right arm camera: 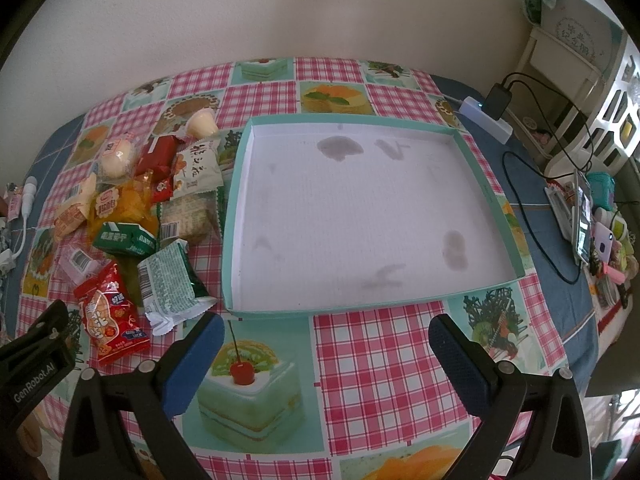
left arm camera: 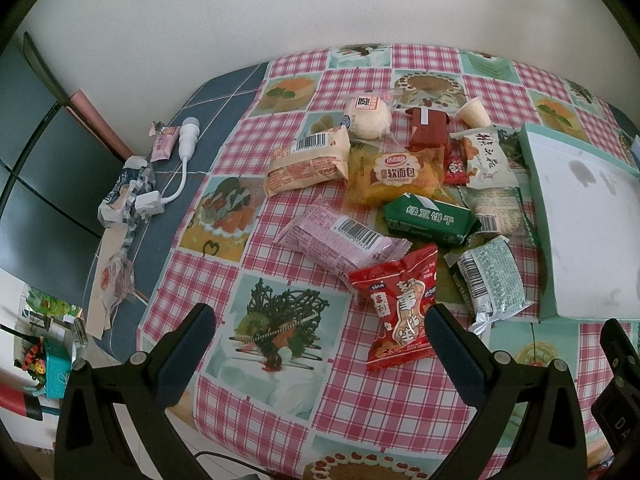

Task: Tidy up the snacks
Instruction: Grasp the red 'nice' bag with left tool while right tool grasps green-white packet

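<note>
A pile of wrapped snacks lies on the checked tablecloth: a red peanut packet, a pink packet, a green biscuit packet, a yellow bread packet, a silver-green packet and others. A shallow teal box with a stained white bottom sits to their right, with no snack in it; its left wall shows in the left wrist view. My left gripper is open, hovering in front of the red packet. My right gripper is open and empty in front of the box.
A white plug and cable and crumpled wrappers lie on the blue cloth at the left. A power strip with a black charger, a phone and small clutter stand right of the box. The wall is behind the table.
</note>
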Demonstrator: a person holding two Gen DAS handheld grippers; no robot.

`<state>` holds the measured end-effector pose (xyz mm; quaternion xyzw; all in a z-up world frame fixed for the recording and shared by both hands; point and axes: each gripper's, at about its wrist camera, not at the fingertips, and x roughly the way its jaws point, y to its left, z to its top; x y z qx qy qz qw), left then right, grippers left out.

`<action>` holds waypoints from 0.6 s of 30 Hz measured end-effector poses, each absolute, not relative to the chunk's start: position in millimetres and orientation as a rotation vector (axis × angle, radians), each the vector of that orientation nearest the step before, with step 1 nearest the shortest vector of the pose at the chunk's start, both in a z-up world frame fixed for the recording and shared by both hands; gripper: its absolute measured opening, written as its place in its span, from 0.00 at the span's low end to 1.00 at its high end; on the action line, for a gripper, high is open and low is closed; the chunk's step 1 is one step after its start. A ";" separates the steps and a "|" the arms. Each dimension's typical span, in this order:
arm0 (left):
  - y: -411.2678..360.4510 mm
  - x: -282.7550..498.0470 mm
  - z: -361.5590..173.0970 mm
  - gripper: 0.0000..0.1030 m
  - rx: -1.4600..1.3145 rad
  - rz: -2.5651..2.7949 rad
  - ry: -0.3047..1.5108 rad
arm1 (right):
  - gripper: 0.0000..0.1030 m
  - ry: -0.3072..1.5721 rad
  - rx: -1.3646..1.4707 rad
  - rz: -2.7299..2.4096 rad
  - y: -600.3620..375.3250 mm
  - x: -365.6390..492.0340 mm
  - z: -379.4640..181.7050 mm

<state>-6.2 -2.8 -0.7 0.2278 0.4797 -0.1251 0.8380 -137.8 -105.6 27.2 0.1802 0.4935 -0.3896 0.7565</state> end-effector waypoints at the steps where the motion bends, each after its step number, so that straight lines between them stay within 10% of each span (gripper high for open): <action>1: -2.1 -6.4 -1.3 1.00 0.480 -0.266 1.019 | 1.00 1.076 0.393 -0.850 -105.5 -137.6 27.1; 16: 1.9 33.7 -60.0 0.99 0.267 -0.311 1.338 | 1.00 1.133 0.396 -0.683 -102.3 -98.0 -1.0; 18: -0.5 32.9 -66.9 0.87 0.280 -0.317 1.356 | 1.00 1.137 0.397 -0.675 -102.7 -95.7 -2.9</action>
